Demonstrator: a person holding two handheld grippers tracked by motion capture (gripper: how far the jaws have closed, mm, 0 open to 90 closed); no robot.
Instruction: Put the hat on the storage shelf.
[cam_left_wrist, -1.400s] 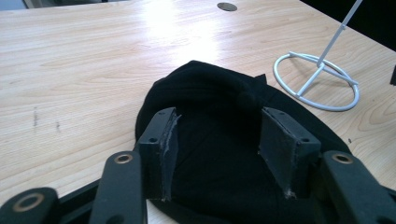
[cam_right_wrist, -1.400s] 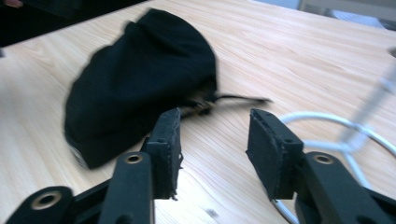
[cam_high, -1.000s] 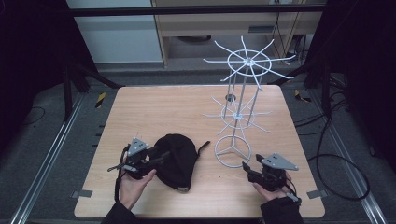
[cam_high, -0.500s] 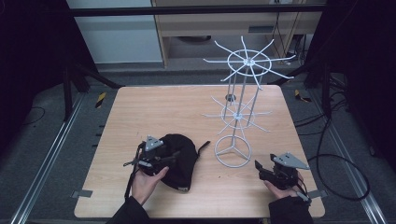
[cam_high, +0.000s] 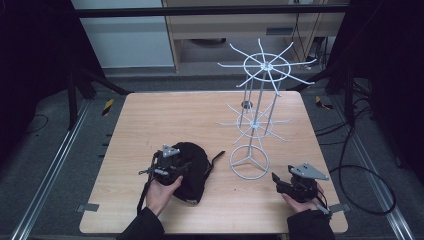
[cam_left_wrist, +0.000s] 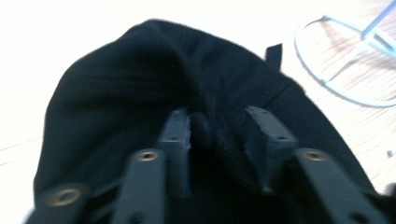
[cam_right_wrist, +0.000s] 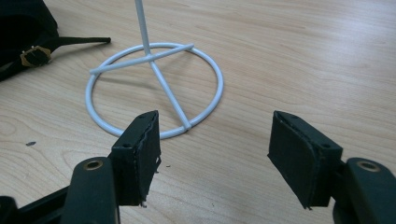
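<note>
1. We see the left claw (cam_left_wrist: 212, 126) sunk into the crown of the black fabric cap (cam_left_wrist: 140, 93). Its jaws have just been closing, and a bunched fold of cloth sits between them. The left pad touches the fold; whether the right pad presses it we cannot tell.
2. The cap lies directly ahead of and beneath the left claw, on the front left part of the light wooden surface (cam_high: 165, 120). In the high view the left claw (cam_high: 172, 162) rests on top of the cap (cam_high: 195, 172).
3. The cap's strap, with its brass buckle (cam_right_wrist: 31, 55), trails toward the white wire display stand (cam_high: 255, 120), just beside its ring base (cam_right_wrist: 154, 88).
4. The right claw (cam_right_wrist: 215, 144) is wide open and holds nothing, pointing at the ring base from near the front right edge of the surface.
5. We judge the left hand the nearer one. The stand's upper arms lie right of and beyond the cap, so a lift would travel that way.
</note>
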